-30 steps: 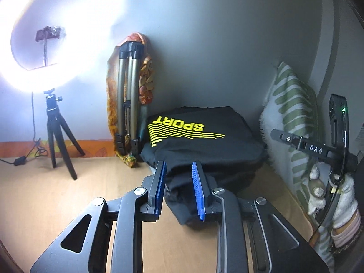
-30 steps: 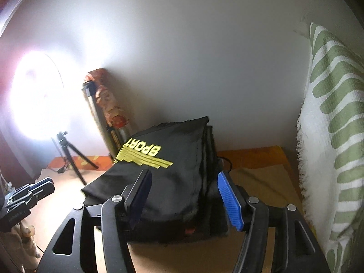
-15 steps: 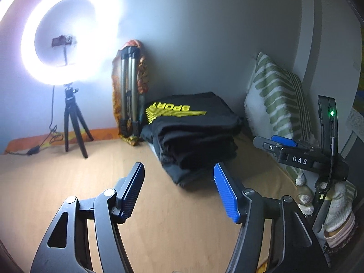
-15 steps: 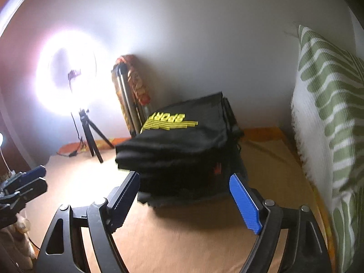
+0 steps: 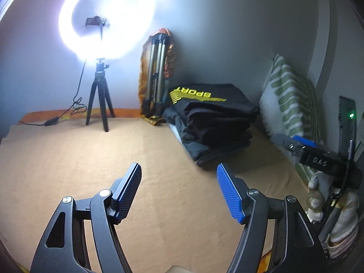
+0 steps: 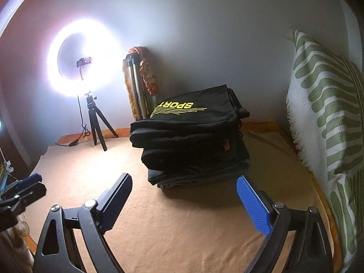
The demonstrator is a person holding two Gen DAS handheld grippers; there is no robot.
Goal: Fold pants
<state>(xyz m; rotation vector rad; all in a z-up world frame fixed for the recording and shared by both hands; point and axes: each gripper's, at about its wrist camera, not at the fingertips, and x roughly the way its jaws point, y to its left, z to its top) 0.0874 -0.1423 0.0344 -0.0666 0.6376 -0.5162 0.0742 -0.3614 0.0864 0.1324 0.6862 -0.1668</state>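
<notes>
Pants (image 6: 193,141) lie folded in a black stack on the tan bed cover (image 6: 177,227), a yellow "SPORT" print on the top layer. The stack sits toward the far wall, with the folded silver tripod (image 6: 136,91) and its orange patterned wrap just beside its far left corner and the green-striped pillow (image 6: 327,118) well to its right. A strip of bare cover runs between stack and pillow, and a wide stretch of cover lies open in front of the stack and off to the left, up to the ring light (image 6: 84,61) on its small black tripod.

The left wrist view shows the stack from its left front corner (image 5: 211,122) and, at the right edge, the right gripper (image 5: 302,142) seen side-on — black body with "DAS" written on it, a blue pad just showing, blurred enough that its opening cannot be judged from there. The right wrist view shows the stack's near edge and the layers more squarely, a small red tag on the right side, and the left gripper (image 6: 25,186) at the far left edge, low over the cover.

Both grippers sit short of the stack and touch no cloth. The left gripper (image 5: 179,188) points across the open cover, its blue fingers (image 5: 229,193) spread wide and holding nothing. The right gripper (image 6: 184,202) faces the stack's near edge, fingers (image 6: 252,204) likewise spread wide — empty between them.
</notes>
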